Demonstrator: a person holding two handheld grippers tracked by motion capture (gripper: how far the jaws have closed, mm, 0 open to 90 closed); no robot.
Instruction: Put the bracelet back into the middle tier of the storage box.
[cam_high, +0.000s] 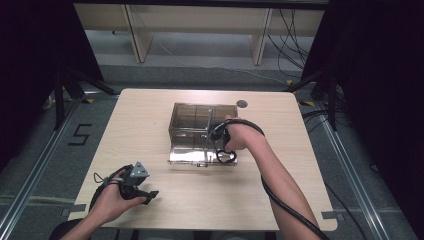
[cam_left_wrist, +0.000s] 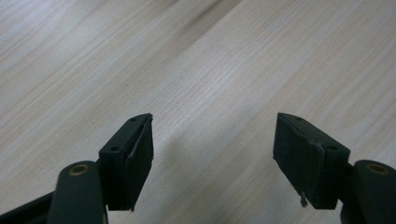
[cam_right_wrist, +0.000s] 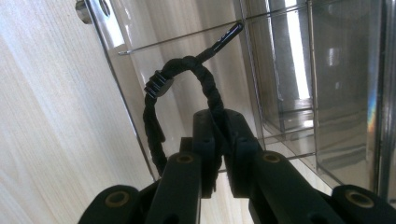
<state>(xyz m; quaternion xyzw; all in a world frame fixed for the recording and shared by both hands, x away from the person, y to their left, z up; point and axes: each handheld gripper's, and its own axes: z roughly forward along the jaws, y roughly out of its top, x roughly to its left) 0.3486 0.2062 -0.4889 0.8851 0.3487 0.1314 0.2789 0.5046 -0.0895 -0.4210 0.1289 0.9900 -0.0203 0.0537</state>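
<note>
Right gripper (cam_right_wrist: 219, 140) pinches a black braided cord (cam_right_wrist: 154, 116), jaws nearly together, over the open lid of a smoked clear plastic organiser box (cam_high: 190, 122) mid-table (cam_high: 150, 105). Left gripper (cam_left_wrist: 212, 154) rests wide, holding nothing, near the table's front edge. Judgement: to lay the cord into a compartment cleanly, lower it until the loop is past the divider before releasing. Cord is looped, with a small ridged slider and a stiff glossy tip.
</note>
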